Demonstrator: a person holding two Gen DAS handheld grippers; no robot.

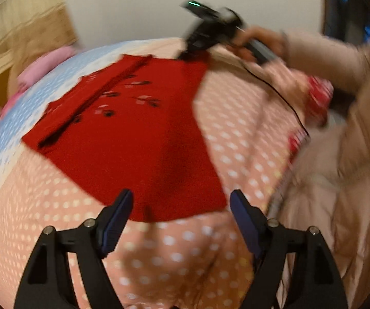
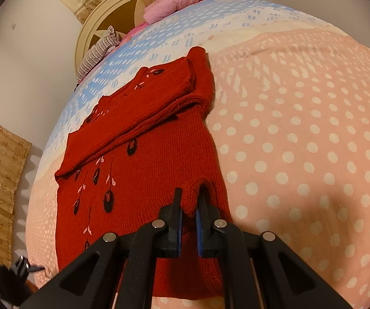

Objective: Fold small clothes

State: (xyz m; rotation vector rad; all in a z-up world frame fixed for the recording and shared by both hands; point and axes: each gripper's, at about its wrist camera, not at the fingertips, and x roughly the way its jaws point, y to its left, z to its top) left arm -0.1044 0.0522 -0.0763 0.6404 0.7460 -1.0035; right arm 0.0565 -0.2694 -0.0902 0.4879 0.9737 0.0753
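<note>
On the far left of the left wrist view, a pink pillow (image 1: 48, 64) is lying at the head of the bed, and the blue-dotted band of the bedspread (image 1: 17, 118) is running beside it. You are looking at the red knitted sweater (image 1: 133, 134) spread flat across the middle of that bedspread, its sleeve folded diagonally over the front with the dark leaf pattern showing around it. Your left gripper (image 1: 181, 200) is hovering over the near hem of the sweater with its jaws standing wide apart, released, and nothing is sitting between them; the pads are not pressing on the cloth. That whole view is blurred. Further right, your right gripper (image 1: 205, 33) is reaching down to the far corner of the sweater, your hand (image 1: 259, 42) wrapped around its handle and a beige sleeve (image 1: 326, 59) trailing behind it.

Over in the right wrist view, the striped cloth (image 2: 94, 54) is lying by the bed's edge at the left. The sweater (image 2: 138, 170) is stretching away from the camera, and the right gripper (image 2: 190, 206) is clenching a raised pinch of its red knit edge between closed jaws. To the right, the pink polka-dot part of the bedspread (image 2: 313, 141) is lying bare.
</note>
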